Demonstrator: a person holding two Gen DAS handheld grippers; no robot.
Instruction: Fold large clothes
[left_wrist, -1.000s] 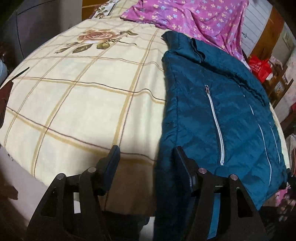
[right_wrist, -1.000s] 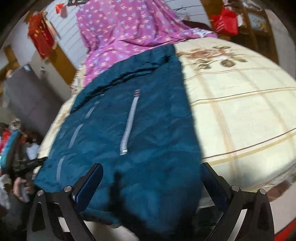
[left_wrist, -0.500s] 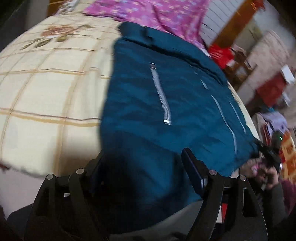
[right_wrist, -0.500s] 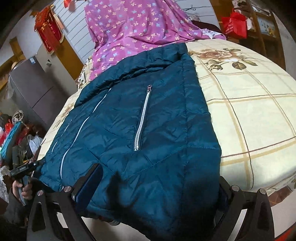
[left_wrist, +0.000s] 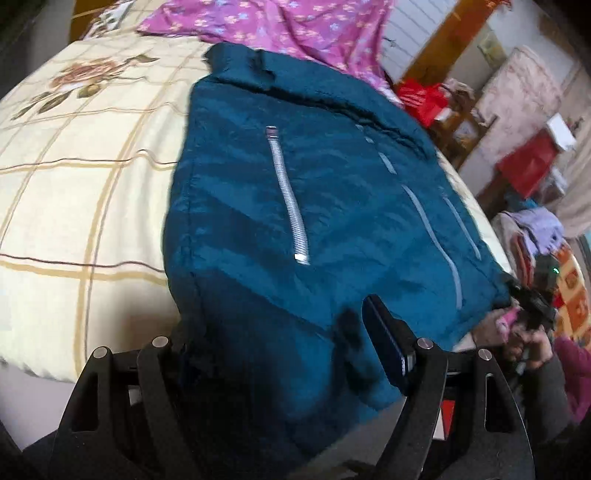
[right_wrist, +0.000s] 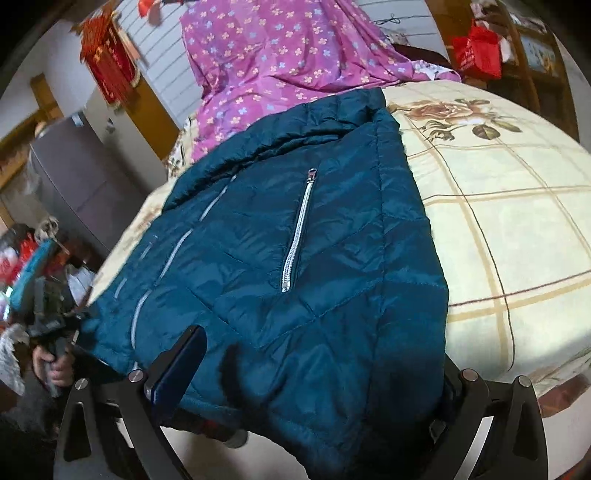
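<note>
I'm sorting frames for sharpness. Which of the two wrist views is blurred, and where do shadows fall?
Left wrist view: motion-blurred, the jacket quilting and zipper smeared. Right wrist view: sharp, the jacket stitching and zipper teeth crisp. Both: fisheye bends the bedsheet lines, and a dark shadow lies on the jacket's near hem between the gripper fingers.

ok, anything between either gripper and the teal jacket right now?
Nothing visible. The left gripper and the right gripper both sit open at the near hem of the teal jacket, fabric filling the gap between the fingers. The pink floral cloth lies beyond the collar, away from both.
</note>
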